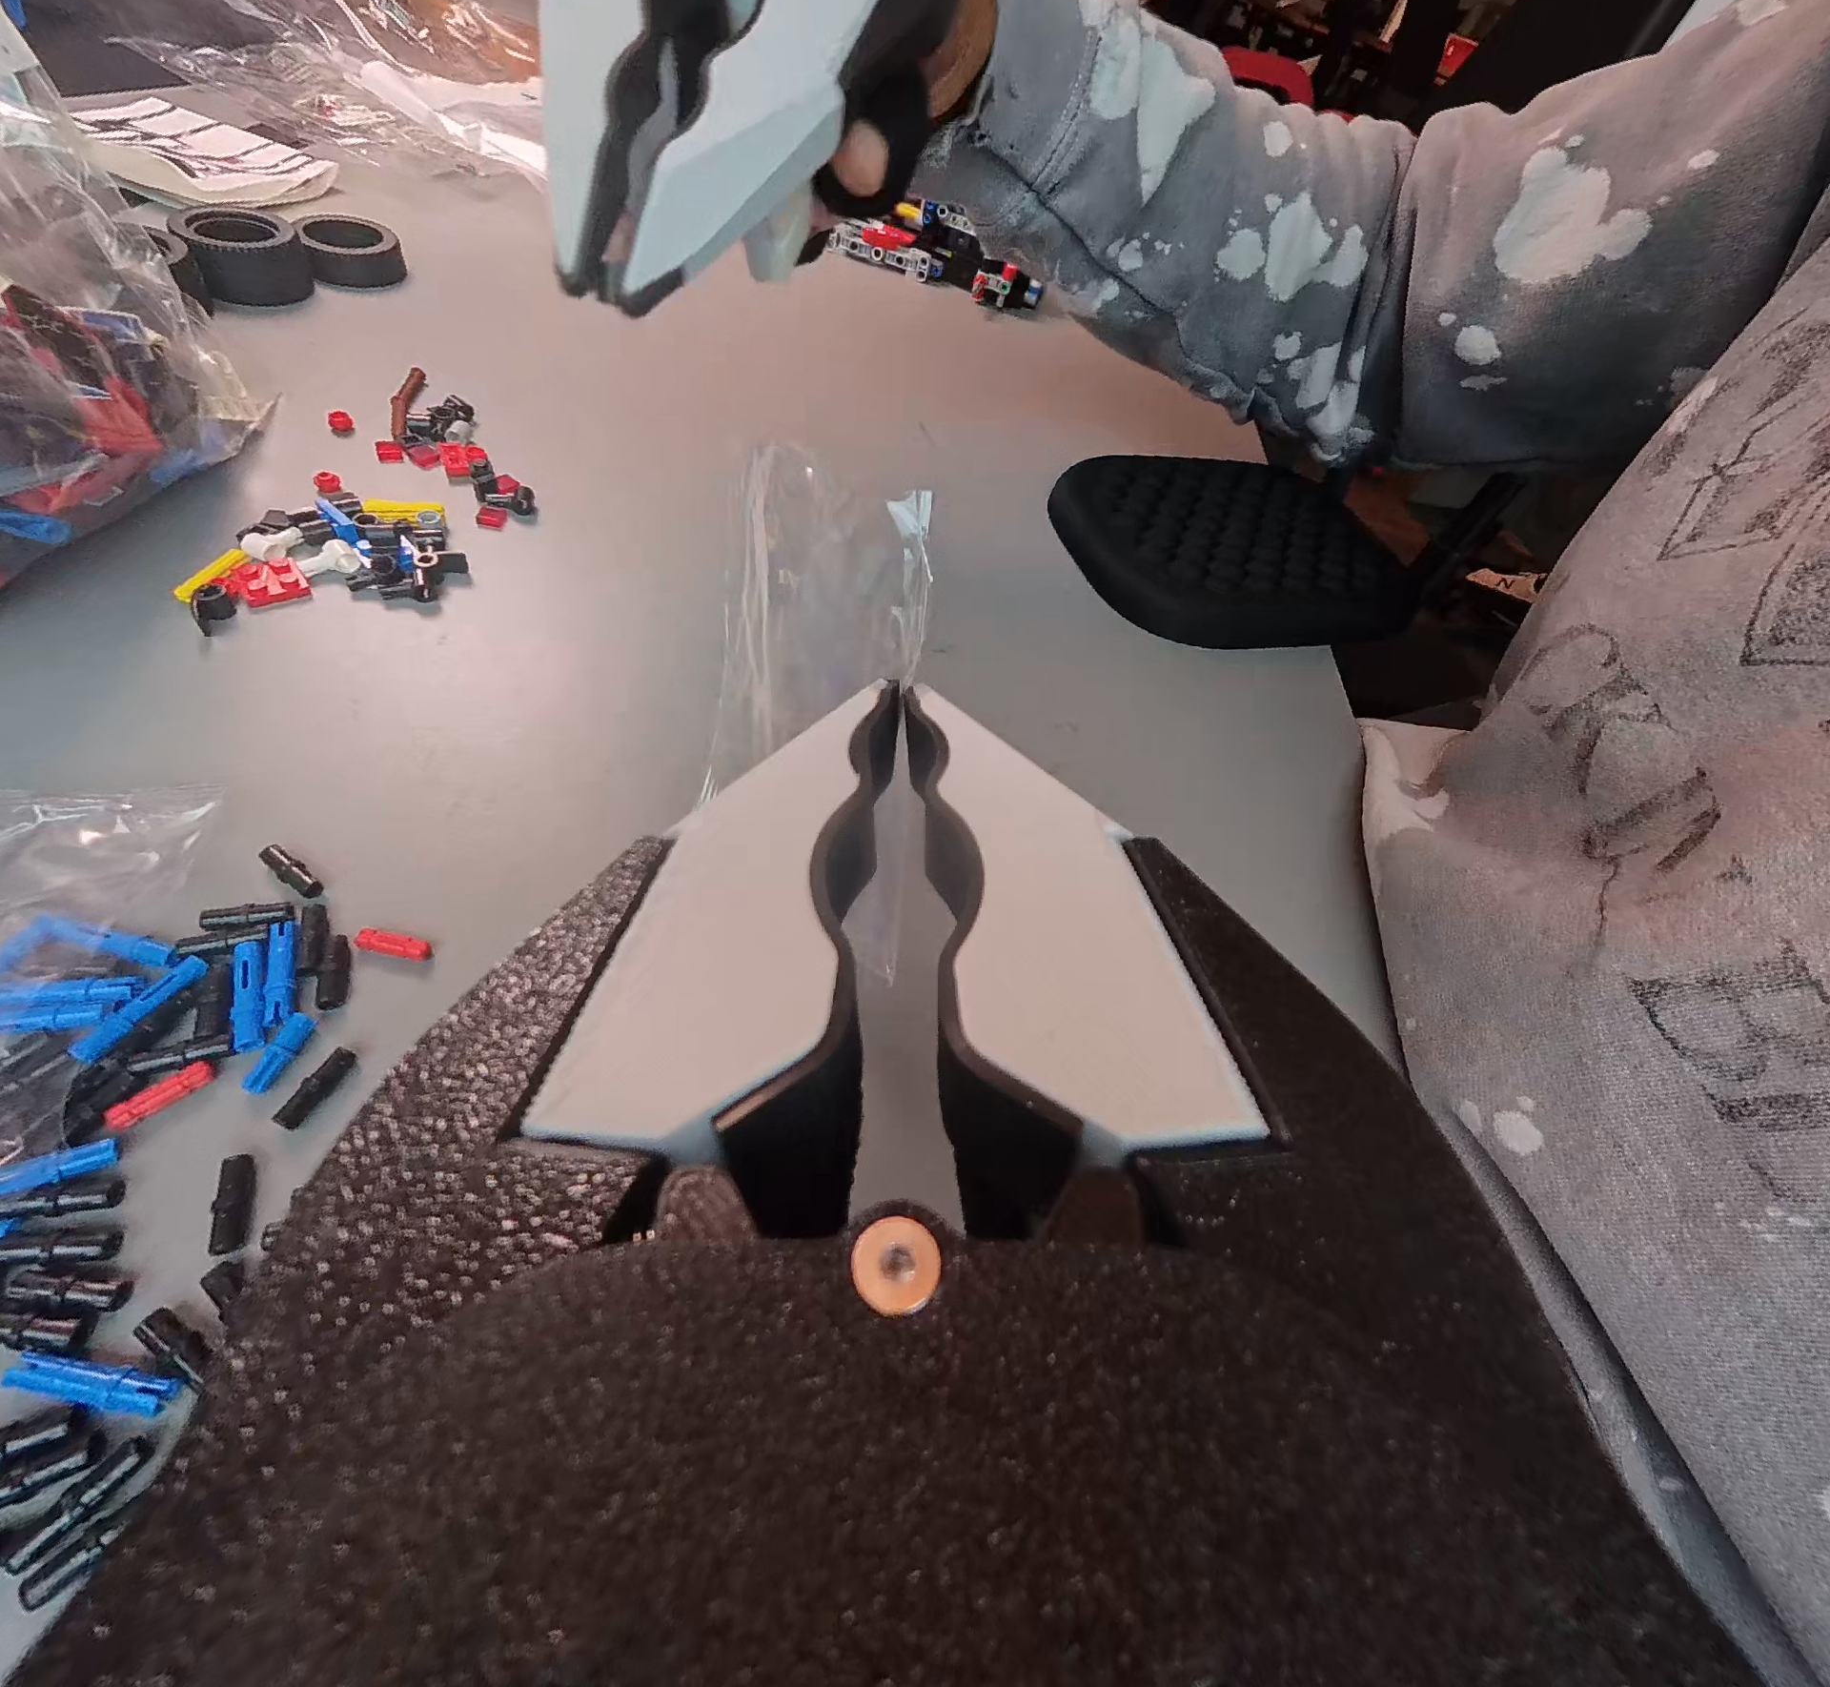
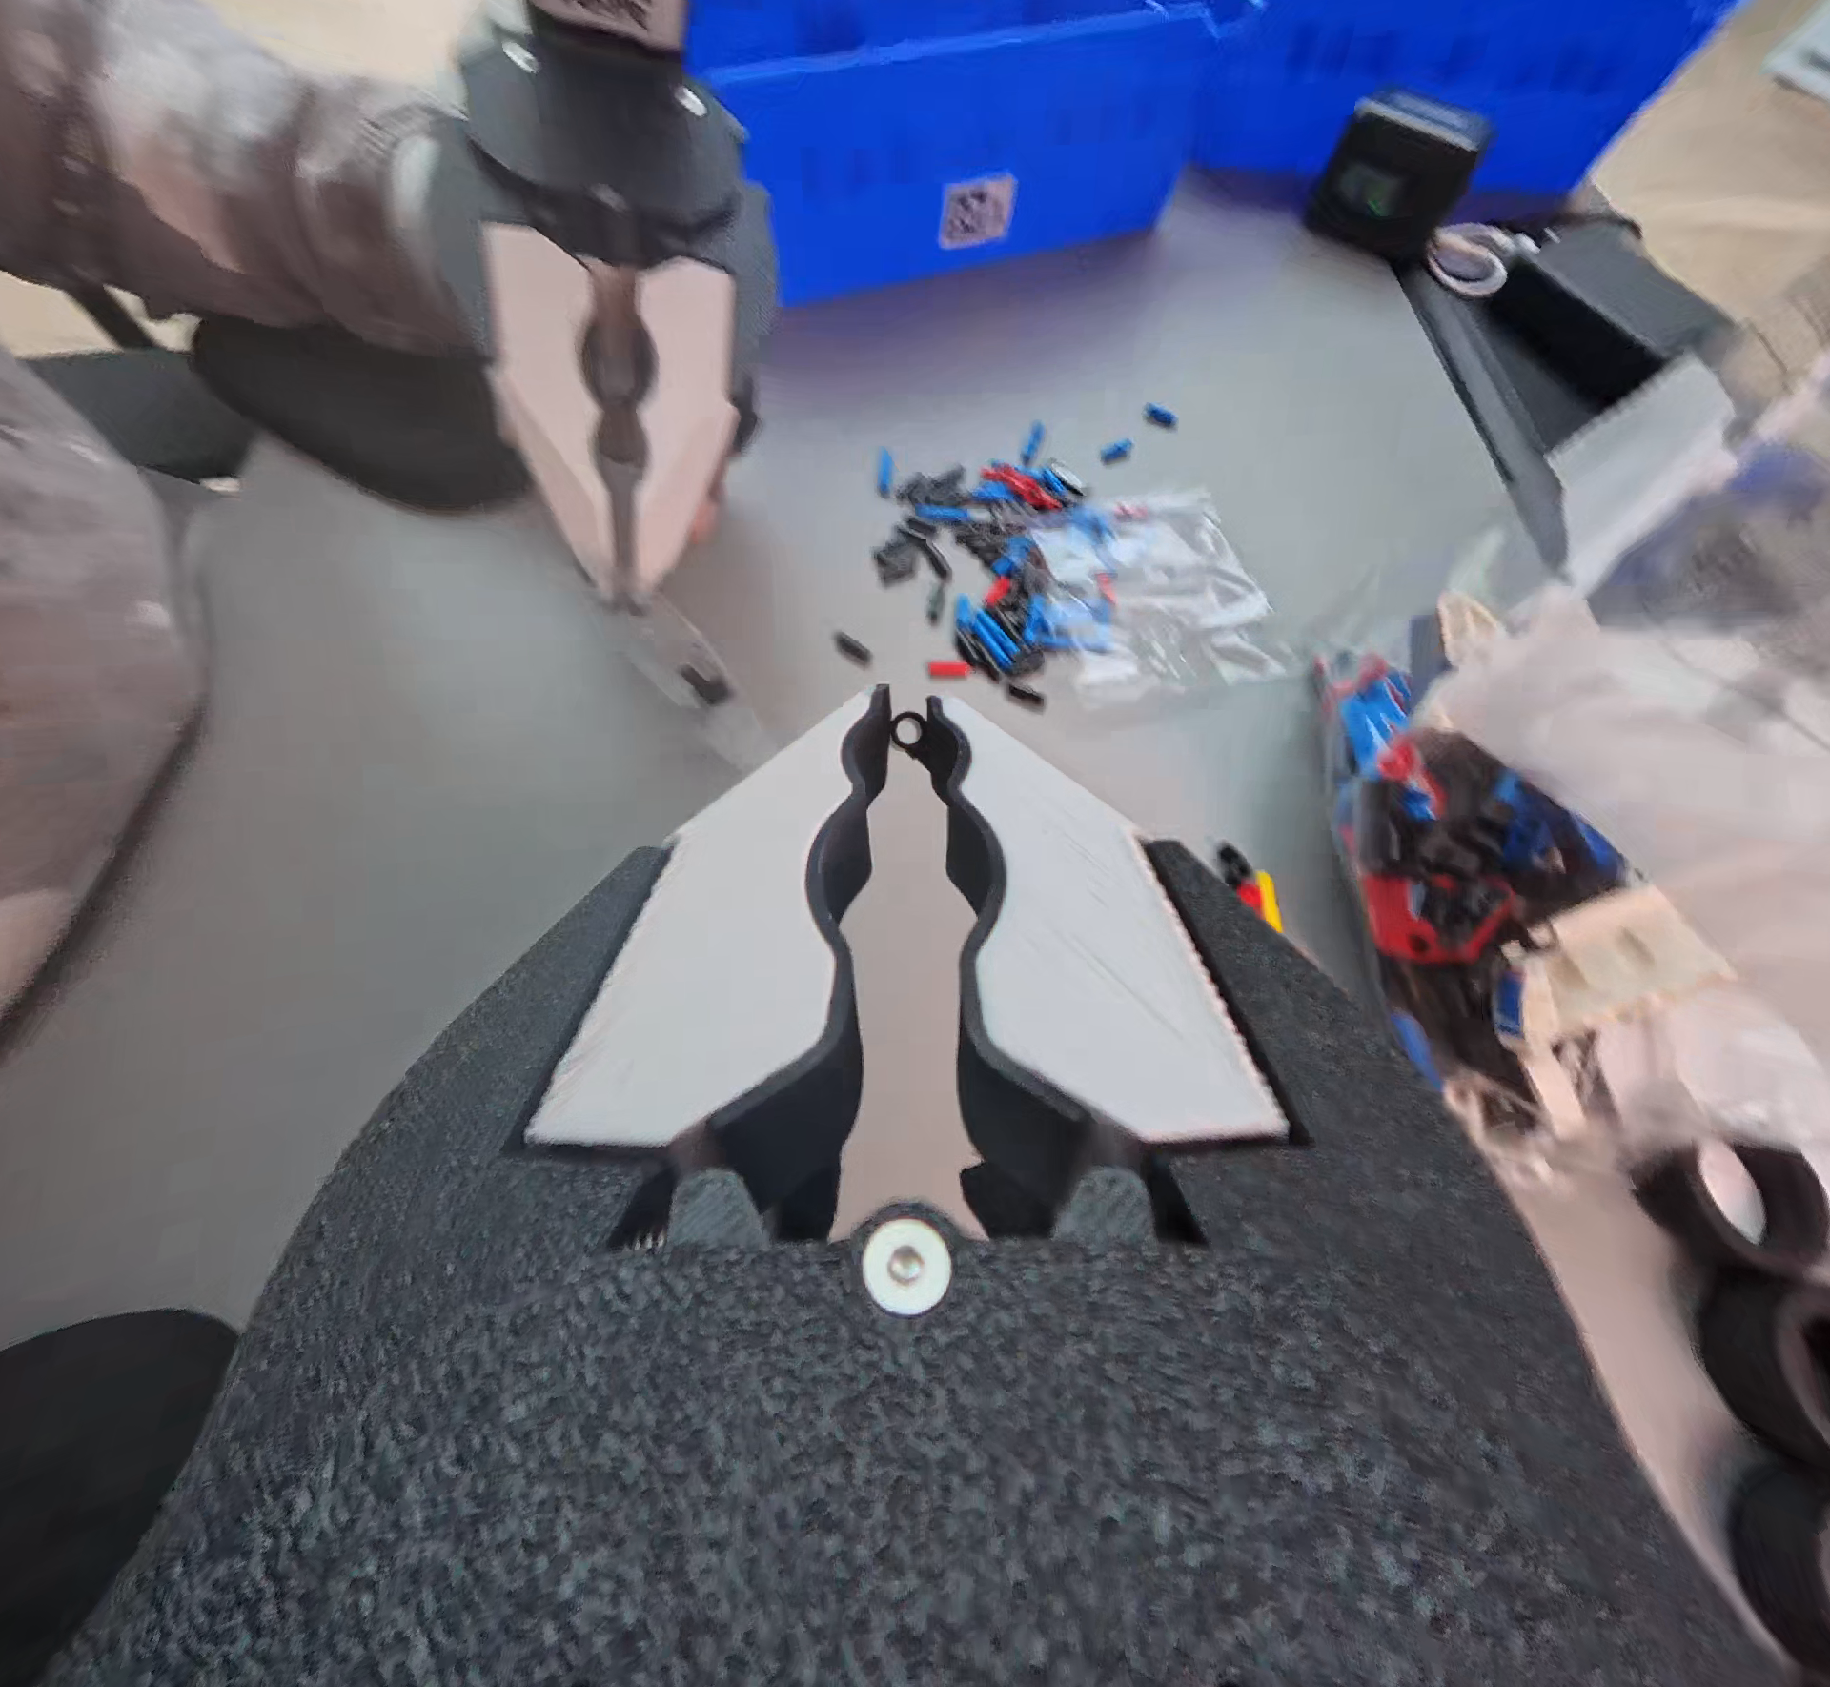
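My left gripper (image 1: 903,691) is shut on the edge of a small clear plastic bag (image 1: 827,590), which hangs forward over the grey table (image 1: 594,748). In the right wrist view the left gripper (image 2: 624,600) is at the upper left with the bag (image 2: 693,664) trailing below its tips. My right gripper (image 2: 907,719) is shut on a small black ring-ended piece (image 2: 907,730) above the table. In the left wrist view the right gripper (image 1: 614,278) is raised at the top, held by a gloved hand (image 1: 891,144).
A pile of blue, black and red pins (image 2: 990,550) lies beside an emptied clear bag (image 2: 1159,590), also in the left wrist view (image 1: 149,1045). Mixed small pieces (image 1: 347,540), black tyres (image 1: 277,248), a part-built assembly (image 1: 931,248), full parts bags (image 2: 1436,897), two blue bins (image 2: 970,85), chair seat (image 1: 1228,550). Some 10 cm of space lies between my two pairs of fingers.
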A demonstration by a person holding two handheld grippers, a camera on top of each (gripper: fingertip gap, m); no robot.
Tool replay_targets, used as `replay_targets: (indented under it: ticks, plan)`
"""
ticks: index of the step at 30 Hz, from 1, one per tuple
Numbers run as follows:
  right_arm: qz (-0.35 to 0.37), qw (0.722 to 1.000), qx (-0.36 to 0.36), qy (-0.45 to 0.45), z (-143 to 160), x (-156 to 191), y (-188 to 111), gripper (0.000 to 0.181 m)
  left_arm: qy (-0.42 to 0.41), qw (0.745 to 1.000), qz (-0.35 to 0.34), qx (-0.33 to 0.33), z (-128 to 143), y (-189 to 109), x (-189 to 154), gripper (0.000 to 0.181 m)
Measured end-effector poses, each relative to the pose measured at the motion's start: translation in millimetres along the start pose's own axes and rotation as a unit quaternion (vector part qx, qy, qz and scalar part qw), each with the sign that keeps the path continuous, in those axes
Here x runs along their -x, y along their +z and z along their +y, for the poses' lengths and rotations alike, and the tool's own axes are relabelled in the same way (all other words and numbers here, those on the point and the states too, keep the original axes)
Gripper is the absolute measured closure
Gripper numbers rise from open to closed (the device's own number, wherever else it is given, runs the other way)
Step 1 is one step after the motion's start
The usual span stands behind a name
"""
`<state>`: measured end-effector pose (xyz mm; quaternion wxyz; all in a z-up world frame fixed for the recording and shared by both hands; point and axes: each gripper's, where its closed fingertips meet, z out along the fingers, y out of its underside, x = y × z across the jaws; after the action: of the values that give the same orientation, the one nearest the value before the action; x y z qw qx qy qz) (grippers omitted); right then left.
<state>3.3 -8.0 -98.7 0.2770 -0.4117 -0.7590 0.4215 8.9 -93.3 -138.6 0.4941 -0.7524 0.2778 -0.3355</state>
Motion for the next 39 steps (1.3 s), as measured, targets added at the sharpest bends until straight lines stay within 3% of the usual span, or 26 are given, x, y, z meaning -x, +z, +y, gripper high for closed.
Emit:
replay_targets:
  ticks: [3, 6, 12, 29, 35, 39]
  plan:
    - [-0.066, 0.997, -0.033, -0.028, -29.9, 39.0, 5.2, 0.174, -0.001, 1.000, 0.005, -0.009, -3.0, -1.0, -2.0, 0.181]
    - [-0.093, 0.994, -0.036, -0.043, -37.9, 58.3, 12.2, 0.174, -0.008, 1.000, 0.011, -0.027, -8.6, -4.5, -3.3, 0.181]
    - [-0.098, 0.994, -0.022, -0.040, -32.2, 63.6, 21.1, 0.174, -0.018, 0.997, 0.031, -0.066, -21.7, -12.4, -8.6, 0.181]
    - [-0.083, 0.995, -0.022, -0.044, -27.3, 66.4, 20.2, 0.170, -0.020, 0.995, 0.056, -0.086, -28.3, -16.6, -16.5, 0.181]
    - [-0.051, 0.997, -0.041, -0.036, -27.7, 59.4, 4.2, 0.173, -0.028, 0.997, 0.011, -0.069, -22.3, -16.3, -0.7, 0.181]
    - [-0.050, 0.997, 0.034, -0.048, 8.9, 76.6, 5.4, 0.169, -0.021, 0.998, -0.017, -0.062, -20.3, -17.3, 7.5, 0.181]
